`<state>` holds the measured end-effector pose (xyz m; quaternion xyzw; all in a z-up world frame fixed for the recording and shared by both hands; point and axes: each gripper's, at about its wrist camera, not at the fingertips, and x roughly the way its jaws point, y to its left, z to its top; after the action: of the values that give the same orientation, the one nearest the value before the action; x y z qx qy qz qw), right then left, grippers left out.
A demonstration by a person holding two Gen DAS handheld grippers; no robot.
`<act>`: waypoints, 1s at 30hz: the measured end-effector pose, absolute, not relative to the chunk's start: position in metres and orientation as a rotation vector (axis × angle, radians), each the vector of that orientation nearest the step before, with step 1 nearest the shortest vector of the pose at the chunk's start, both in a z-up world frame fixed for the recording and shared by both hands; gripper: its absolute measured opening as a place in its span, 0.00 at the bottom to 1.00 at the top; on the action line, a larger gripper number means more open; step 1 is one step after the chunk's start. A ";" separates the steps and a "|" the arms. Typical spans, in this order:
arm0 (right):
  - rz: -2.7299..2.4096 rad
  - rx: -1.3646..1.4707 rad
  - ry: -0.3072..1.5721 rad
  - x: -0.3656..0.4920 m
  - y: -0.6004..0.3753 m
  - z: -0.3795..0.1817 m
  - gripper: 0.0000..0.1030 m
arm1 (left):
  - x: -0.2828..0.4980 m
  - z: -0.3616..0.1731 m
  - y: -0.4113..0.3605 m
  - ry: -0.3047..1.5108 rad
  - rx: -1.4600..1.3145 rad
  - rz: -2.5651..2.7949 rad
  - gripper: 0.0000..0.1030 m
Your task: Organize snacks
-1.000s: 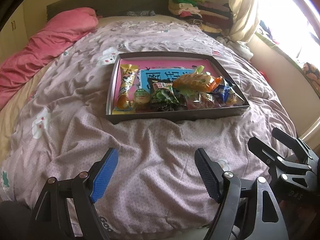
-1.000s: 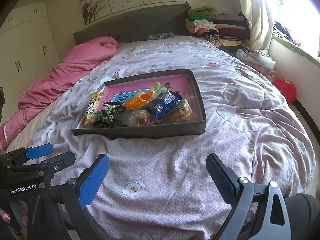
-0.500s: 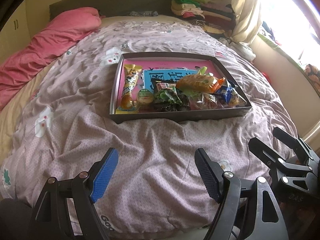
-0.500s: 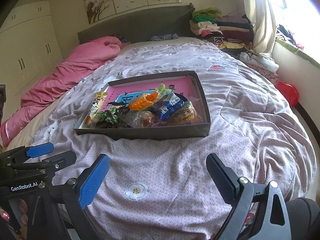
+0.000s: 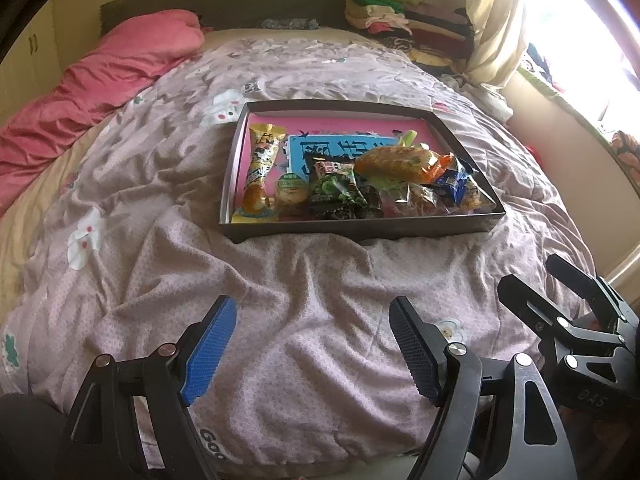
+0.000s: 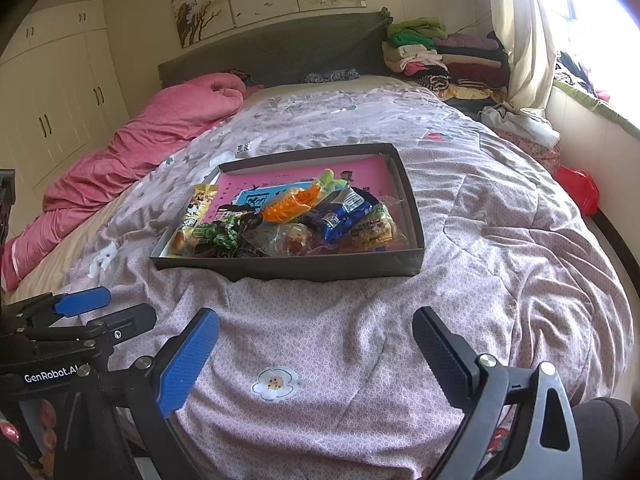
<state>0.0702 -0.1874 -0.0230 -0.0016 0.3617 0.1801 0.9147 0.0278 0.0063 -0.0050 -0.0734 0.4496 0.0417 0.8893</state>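
The bed [image 6: 500, 240] carries a dark shallow box [image 6: 304, 270], all the snacks [image 5: 360, 184] heaped along its near side. Over the last second both views have crept closer to it. The left gripper [image 5: 312, 344] and right gripper [image 6: 316, 354] hang wide and empty, near the foot.

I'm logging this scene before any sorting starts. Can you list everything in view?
Tray: 1, dark walls, pink floor, on quilt.
Snack packets: several, heaped at tray's near end; tall yellow packet, green packet, orange packet, blue packet.
Quilt: 1, mauve, flower print, covers bed.
Pink duvet: 1, bunched along bed's left.
Folded clothes: 1 pile, mixed colours, by headboard.
Left gripper: open, over quilt.
Right gripper: open, over quilt.
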 end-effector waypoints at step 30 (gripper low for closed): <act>0.373 0.000 0.746 0.070 -0.186 -0.024 0.95 | 0.031 -0.009 0.004 0.947 -0.155 0.085 0.78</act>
<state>0.0697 -0.1859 -0.0238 -0.0001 0.3622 0.1812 0.9143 0.0305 0.0038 -0.0089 -0.0746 0.4555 0.0409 0.8862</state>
